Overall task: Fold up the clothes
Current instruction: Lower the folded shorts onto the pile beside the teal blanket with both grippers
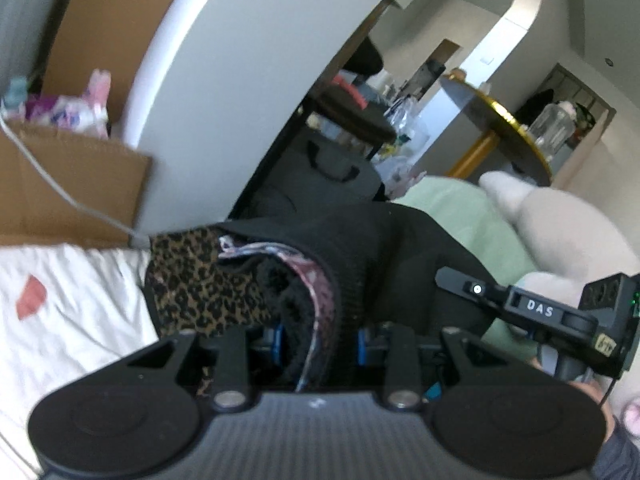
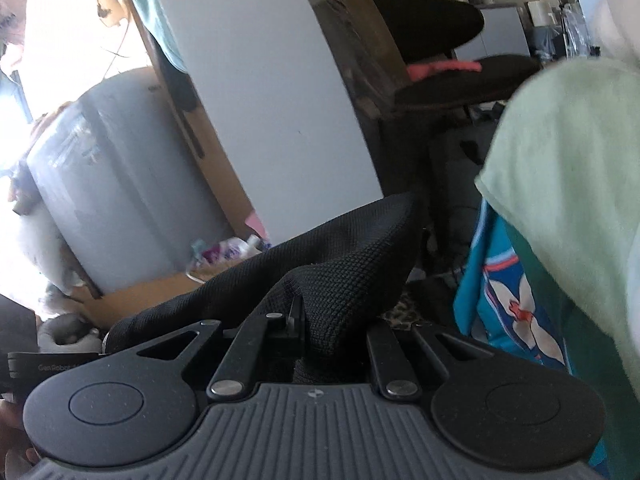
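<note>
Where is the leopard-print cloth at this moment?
In the left wrist view, the leopard-print cloth lies left of centre, between the white sheet and the black knit garment.

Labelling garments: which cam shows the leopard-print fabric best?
Left wrist. The leopard-print fabric lies in plain sight beside the black knit garment, just ahead of the left gripper. Right wrist shows only a sliver under the black knit.

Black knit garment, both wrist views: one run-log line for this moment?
left gripper: shut on black knit garment | right gripper: shut on same garment | leopard-print fabric beside it
</note>
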Demonstrator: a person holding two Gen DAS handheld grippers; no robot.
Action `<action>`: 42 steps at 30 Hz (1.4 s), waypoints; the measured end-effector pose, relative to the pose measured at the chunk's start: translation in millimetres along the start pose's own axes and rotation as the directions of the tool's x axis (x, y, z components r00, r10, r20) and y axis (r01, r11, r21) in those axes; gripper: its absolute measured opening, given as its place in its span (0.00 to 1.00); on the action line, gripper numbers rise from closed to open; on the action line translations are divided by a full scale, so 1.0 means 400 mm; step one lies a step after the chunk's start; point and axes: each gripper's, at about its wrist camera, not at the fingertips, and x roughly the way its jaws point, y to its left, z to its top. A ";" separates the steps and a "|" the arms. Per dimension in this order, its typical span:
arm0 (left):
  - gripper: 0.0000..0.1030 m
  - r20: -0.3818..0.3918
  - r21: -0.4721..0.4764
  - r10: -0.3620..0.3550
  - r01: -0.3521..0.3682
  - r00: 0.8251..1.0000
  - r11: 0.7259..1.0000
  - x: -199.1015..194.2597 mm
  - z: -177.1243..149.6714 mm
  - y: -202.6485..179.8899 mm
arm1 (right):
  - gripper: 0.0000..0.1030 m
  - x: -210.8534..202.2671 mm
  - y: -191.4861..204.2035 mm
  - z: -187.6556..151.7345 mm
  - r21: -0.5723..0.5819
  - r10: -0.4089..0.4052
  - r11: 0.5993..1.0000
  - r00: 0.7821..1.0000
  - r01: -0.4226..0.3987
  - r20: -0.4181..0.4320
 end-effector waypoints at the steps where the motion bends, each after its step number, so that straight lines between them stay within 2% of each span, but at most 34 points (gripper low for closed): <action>1: 0.33 -0.004 0.000 -0.002 0.002 1.000 1.000 0.022 -0.010 0.011 | 0.09 0.016 -0.019 -0.012 0.001 -0.001 1.000 1.000 0.001 -0.005; 6: 0.33 -0.030 -0.029 -0.011 0.010 0.999 1.000 0.137 -0.058 0.068 | 0.09 0.094 -0.107 -0.068 0.016 -0.025 1.000 0.999 0.025 -0.034; 10: 0.33 -0.036 -0.045 -0.020 0.019 0.999 0.999 0.216 -0.080 0.105 | 0.09 0.156 -0.144 -0.086 -0.040 -0.066 0.997 0.997 0.064 -0.050; 14: 0.33 -0.027 -0.058 -0.020 0.018 0.999 0.998 0.274 -0.083 0.147 | 0.09 0.219 -0.185 -0.089 -0.053 -0.064 0.997 0.996 0.061 -0.062; 20: 0.33 -0.008 -0.057 -0.010 0.010 1.000 0.998 0.337 -0.062 0.209 | 0.09 0.318 -0.207 -0.085 -0.073 -0.038 0.997 0.997 0.033 -0.063; 26: 0.33 -0.006 -0.047 0.029 -0.029 1.000 0.998 0.382 -0.047 0.256 | 0.09 0.414 -0.212 -0.087 -0.109 -0.032 0.994 0.996 0.022 -0.088; 31: 0.33 -0.011 -0.083 0.060 -0.060 0.998 0.995 0.409 -0.042 0.297 | 0.10 0.486 -0.226 -0.089 -0.135 -0.026 0.991 0.992 0.009 -0.121; 37: 0.33 0.020 -0.135 0.090 -0.086 0.996 0.987 0.425 -0.036 0.331 | 0.10 0.551 -0.246 -0.077 -0.133 0.008 0.991 0.992 -0.025 -0.129; 40: 0.33 0.014 -0.172 0.115 -0.110 0.993 0.979 0.445 -0.036 0.357 | 0.18 0.590 -0.269 -0.083 -0.113 0.014 0.993 0.990 -0.030 -0.139; 41: 0.33 0.006 -0.187 0.125 -0.122 0.992 0.975 0.456 -0.037 0.368 | 0.29 0.606 -0.277 -0.091 -0.114 -0.006 0.993 0.989 -0.012 -0.151; 42: 0.33 -0.003 -0.196 0.134 -0.131 0.991 0.972 0.466 -0.038 0.376 | 0.35 0.623 -0.283 -0.100 -0.125 -0.036 0.992 0.986 0.015 -0.166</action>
